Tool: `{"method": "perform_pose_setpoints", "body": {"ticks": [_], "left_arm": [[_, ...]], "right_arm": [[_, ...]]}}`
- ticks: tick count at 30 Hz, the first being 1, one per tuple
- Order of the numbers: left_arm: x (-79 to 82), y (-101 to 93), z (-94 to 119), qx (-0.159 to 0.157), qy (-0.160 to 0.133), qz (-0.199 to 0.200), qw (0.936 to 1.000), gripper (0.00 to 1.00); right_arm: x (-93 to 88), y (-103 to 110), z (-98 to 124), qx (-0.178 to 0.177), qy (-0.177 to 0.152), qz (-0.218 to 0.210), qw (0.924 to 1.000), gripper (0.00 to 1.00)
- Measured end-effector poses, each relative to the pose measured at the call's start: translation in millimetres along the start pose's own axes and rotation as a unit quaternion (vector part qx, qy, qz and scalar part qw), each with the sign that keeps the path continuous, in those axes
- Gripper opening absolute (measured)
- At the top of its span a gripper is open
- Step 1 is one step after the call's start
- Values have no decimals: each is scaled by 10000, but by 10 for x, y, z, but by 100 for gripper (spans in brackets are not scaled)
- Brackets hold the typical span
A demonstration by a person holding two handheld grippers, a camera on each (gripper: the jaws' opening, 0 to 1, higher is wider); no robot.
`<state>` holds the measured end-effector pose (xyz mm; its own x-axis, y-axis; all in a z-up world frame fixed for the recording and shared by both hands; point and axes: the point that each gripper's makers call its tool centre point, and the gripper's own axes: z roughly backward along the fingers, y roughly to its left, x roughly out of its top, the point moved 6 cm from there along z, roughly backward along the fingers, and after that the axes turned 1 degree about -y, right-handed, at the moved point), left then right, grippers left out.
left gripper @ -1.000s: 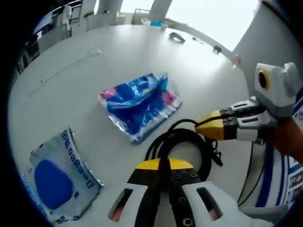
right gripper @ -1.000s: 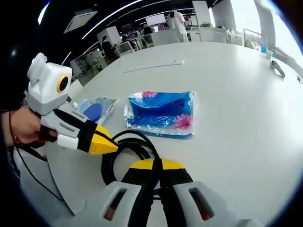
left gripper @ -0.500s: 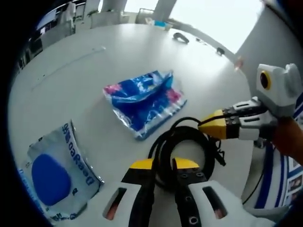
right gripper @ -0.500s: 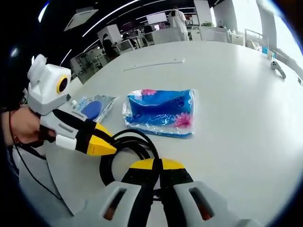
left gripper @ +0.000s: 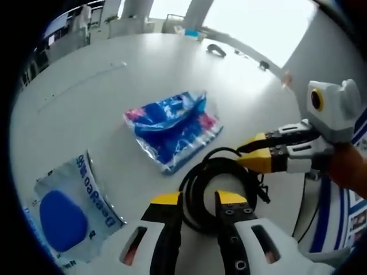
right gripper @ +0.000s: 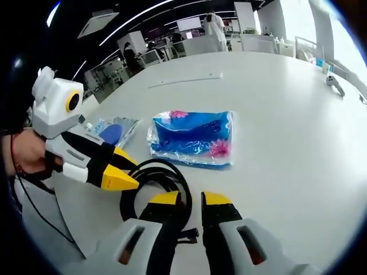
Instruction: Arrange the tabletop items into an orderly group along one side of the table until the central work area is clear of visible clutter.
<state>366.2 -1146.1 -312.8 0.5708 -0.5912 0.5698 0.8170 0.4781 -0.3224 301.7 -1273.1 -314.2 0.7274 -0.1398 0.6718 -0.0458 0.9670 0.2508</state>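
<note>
With both your left gripper (left gripper: 194, 201) and right gripper (right gripper: 188, 201) spread open over the coiled black cable (left gripper: 221, 179), reach next for the blue plastic pack (left gripper: 170, 124) at 11 o'clock

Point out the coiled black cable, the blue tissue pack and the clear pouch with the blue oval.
coiled black cable (left gripper: 198, 186), left gripper view, left side of the loop.
blue tissue pack (right gripper: 192, 137), right gripper view, middle of the wrapper.
clear pouch (left gripper: 63, 212), left gripper view, on its blue oval.

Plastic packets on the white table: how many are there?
2. The blue flowered packet lies near the middle of the table, beyond the black cable coil. The clear packet with a blue oval lies apart, nearer the left gripper.
</note>
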Motion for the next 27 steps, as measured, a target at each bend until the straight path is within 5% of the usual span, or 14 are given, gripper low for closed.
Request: {"method": "perform_pose_setpoints", "body": {"ticks": [27], "left_arm": [[114, -22, 192, -157, -385, -343, 9985, 41]], "right_arm": [[157, 44, 80, -115, -339, 54, 9993, 32]]}}
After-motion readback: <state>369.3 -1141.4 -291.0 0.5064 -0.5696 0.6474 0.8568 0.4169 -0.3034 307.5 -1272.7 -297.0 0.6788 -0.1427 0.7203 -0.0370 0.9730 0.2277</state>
